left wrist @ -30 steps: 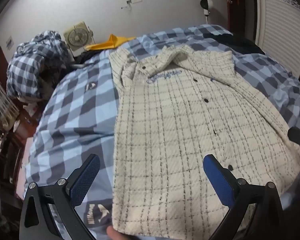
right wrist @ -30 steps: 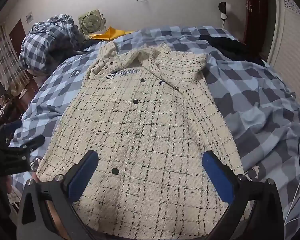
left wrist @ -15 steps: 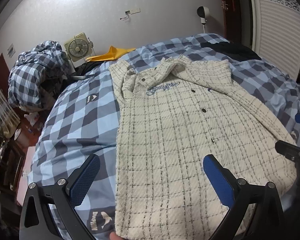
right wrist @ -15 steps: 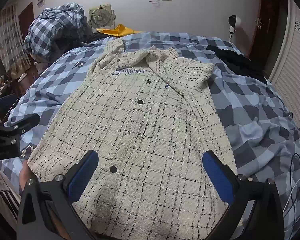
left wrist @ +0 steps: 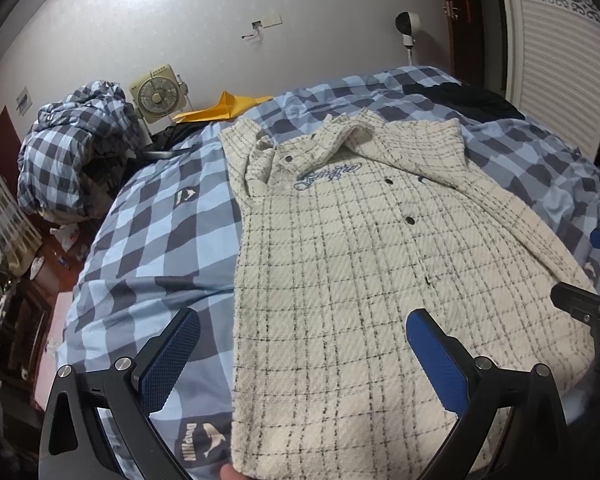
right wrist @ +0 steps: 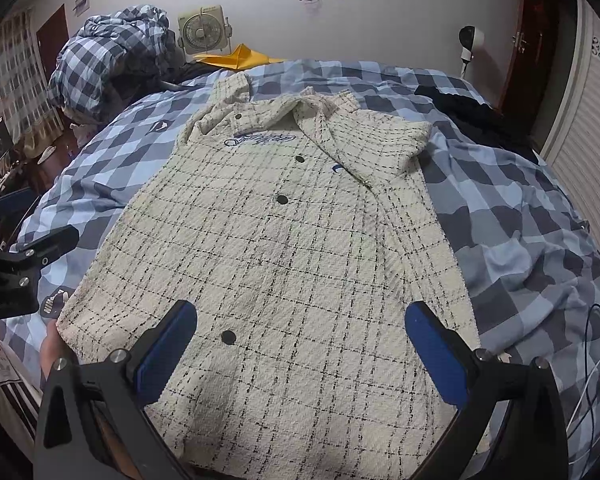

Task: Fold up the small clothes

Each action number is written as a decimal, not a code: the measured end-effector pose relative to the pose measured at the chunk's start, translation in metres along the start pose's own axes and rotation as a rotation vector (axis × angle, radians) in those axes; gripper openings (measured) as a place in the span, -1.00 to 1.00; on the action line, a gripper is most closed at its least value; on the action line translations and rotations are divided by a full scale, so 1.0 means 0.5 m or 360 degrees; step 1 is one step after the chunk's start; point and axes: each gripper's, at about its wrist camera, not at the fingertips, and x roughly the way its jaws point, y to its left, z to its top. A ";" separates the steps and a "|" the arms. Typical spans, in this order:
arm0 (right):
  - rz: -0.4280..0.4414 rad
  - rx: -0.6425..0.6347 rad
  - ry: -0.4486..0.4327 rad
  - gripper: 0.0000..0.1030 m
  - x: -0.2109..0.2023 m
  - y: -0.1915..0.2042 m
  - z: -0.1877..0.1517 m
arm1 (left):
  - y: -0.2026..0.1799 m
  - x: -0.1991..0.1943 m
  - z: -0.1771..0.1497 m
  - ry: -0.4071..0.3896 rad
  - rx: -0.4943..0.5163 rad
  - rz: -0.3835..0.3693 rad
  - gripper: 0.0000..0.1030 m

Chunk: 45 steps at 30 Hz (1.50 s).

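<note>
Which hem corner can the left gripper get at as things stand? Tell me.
Probably the hem corner on its own side: the left gripper is open above the shirt, nothing lies between, though a fingertip sits at that edge.

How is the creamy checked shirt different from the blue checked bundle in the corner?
The cream shirt with thin black grid lines lies spread flat on the bed, while the blue-and-white checked fabric bundle is heaped in a crumpled pile. The shirt has thin lines, dark buttons and blue embroidered lettering; the bundle has big solid squares and no buttons showing. Both are checked cloth.
</note>
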 end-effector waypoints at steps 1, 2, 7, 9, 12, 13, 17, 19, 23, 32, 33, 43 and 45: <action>0.0003 0.0000 -0.0003 0.98 -0.001 0.000 0.000 | 0.000 -0.001 0.000 -0.0004 0.0002 0.0001 1.00; 0.0008 0.0002 -0.0006 0.98 -0.001 0.000 0.000 | -0.001 -0.002 0.000 -0.0009 0.0005 0.0004 1.00; 0.0011 0.0006 -0.0006 0.98 -0.002 0.001 -0.001 | -0.002 -0.002 0.000 -0.0009 0.0014 0.0008 1.00; 0.0011 0.0005 -0.0006 0.98 -0.001 0.000 0.000 | -0.001 -0.001 0.001 -0.0009 0.0013 0.0012 1.00; 0.0006 0.0002 -0.0007 0.98 -0.001 0.000 0.000 | 0.000 -0.001 0.001 -0.0004 0.0013 0.0009 1.00; 0.0005 0.0000 -0.0006 0.98 0.000 0.001 0.001 | 0.000 0.000 0.001 0.0000 0.0013 0.0007 1.00; 0.0001 0.0000 -0.0001 0.98 0.002 0.002 0.001 | 0.000 0.001 0.000 0.0002 0.0016 0.0006 1.00; 0.0005 0.0000 -0.0005 0.98 0.001 0.002 0.001 | -0.001 0.001 0.000 0.0002 0.0016 0.0009 1.00; 0.0007 0.0000 -0.0014 0.98 0.000 0.002 0.000 | -0.002 0.003 -0.002 0.0003 0.0023 0.0012 1.00; 0.0028 0.0013 -0.0025 0.98 -0.004 -0.001 0.002 | -0.006 0.010 -0.008 0.0011 0.0040 0.0015 1.00; 0.0031 0.0017 -0.0028 0.98 -0.004 -0.002 0.003 | -0.006 0.010 -0.007 0.0014 0.0033 0.0002 1.00; 0.0047 0.0097 0.0001 0.98 0.006 -0.023 0.005 | 0.018 0.054 -0.007 0.0250 -0.0081 -0.0028 1.00; 0.0059 0.0107 0.0007 0.98 0.008 -0.027 0.005 | 0.024 0.049 0.003 0.0228 -0.0102 -0.0017 1.00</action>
